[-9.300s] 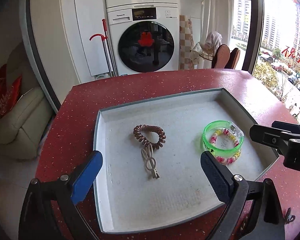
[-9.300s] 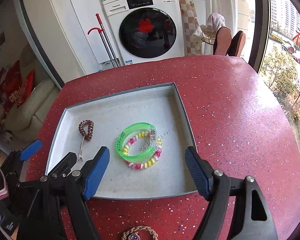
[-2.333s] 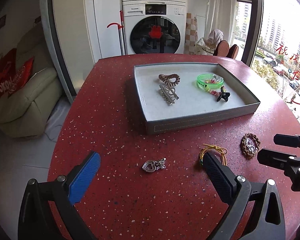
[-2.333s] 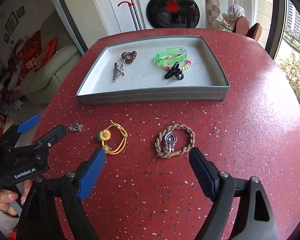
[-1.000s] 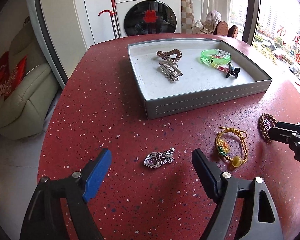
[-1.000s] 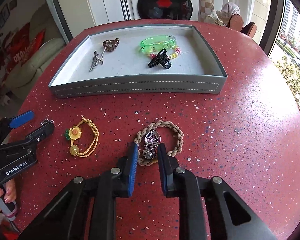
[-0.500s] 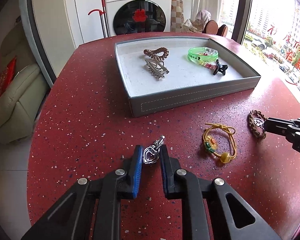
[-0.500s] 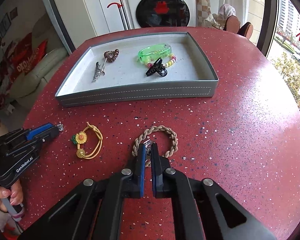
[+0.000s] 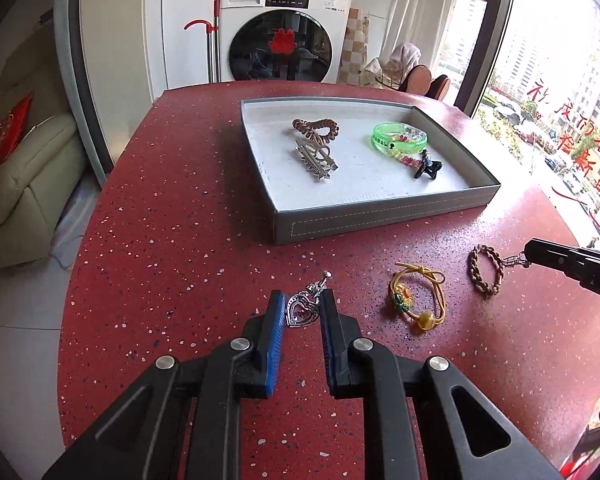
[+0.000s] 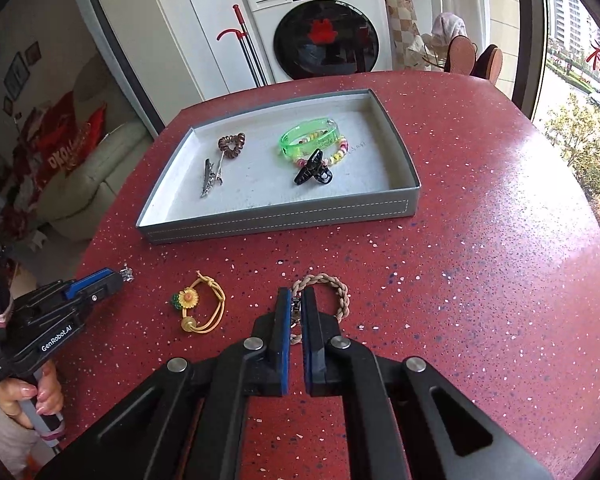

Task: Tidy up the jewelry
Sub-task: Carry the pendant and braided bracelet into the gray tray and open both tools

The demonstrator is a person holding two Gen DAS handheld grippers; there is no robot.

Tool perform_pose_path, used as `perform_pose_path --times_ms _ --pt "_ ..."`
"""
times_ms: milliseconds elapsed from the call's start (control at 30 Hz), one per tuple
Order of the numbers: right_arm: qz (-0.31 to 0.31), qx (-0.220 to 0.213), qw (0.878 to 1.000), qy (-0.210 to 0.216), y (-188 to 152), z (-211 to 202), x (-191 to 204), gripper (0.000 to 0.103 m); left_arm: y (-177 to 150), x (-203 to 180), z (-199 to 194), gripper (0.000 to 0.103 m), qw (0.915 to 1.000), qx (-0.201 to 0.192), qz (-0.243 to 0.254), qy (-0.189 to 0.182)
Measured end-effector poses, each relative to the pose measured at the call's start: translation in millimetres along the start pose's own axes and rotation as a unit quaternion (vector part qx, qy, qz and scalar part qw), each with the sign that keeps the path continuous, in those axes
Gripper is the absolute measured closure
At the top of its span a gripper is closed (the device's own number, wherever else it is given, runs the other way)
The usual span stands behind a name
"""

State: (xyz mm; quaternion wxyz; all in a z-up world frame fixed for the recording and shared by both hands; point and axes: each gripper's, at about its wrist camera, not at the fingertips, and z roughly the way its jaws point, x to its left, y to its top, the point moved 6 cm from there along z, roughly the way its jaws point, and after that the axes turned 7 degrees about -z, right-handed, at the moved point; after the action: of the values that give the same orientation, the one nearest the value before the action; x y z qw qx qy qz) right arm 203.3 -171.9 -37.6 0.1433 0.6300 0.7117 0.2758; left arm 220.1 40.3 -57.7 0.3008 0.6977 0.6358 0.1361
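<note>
Vs 0.5 s ago: both tools sit a bit higher above the red tabletop [image 9: 172,240], grips unchanged. Left tool [image 9: 302,312] is clamped on the heart pendant [image 9: 300,309]; right tool [image 10: 296,312] is pinched on the charm of the braided bracelet [image 10: 332,284], both low, level, pointing at the tray [image 10: 280,218]. Yellow hair tie [image 10: 198,306] lies between them on the tabletop.

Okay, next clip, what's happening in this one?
Both grippers are picking jewelry off the red table. The left gripper is shut on a silver heart pendant; the right gripper pinches the charm of a braided bracelet. A yellow flower hair tie lies between them. The grey tray holds several pieces.
</note>
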Motion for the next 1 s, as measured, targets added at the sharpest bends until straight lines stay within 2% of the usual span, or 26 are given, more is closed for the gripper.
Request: perform_pose_path --times_ms 233,500,733,1000 --pt "-0.002 -0.011 1.0 0.008 18.3 -8.5 -1.3 0.098 14.7 -12.2 -10.6 0.068 0.9999 -0.012 0.007 -0.009" --pt "-0.006 -0.026 1.0 0.009 58.0 -4.6 -6.3 0.098 50.5 -31.9 -12.9 0.068 0.9992 -0.032 0.017 -0.019" --pt "0.015 -0.02 1.0 0.015 92.8 22.9 -23.3 0.098 81.1 -43.6 12.8 0.068 0.9994 -0.025 0.015 -0.019" --pt "0.03 -0.008 1.0 0.005 114.0 61.8 -42.2 0.098 104.3 -51.6 57.9 0.068 0.9999 -0.006 0.013 0.002"
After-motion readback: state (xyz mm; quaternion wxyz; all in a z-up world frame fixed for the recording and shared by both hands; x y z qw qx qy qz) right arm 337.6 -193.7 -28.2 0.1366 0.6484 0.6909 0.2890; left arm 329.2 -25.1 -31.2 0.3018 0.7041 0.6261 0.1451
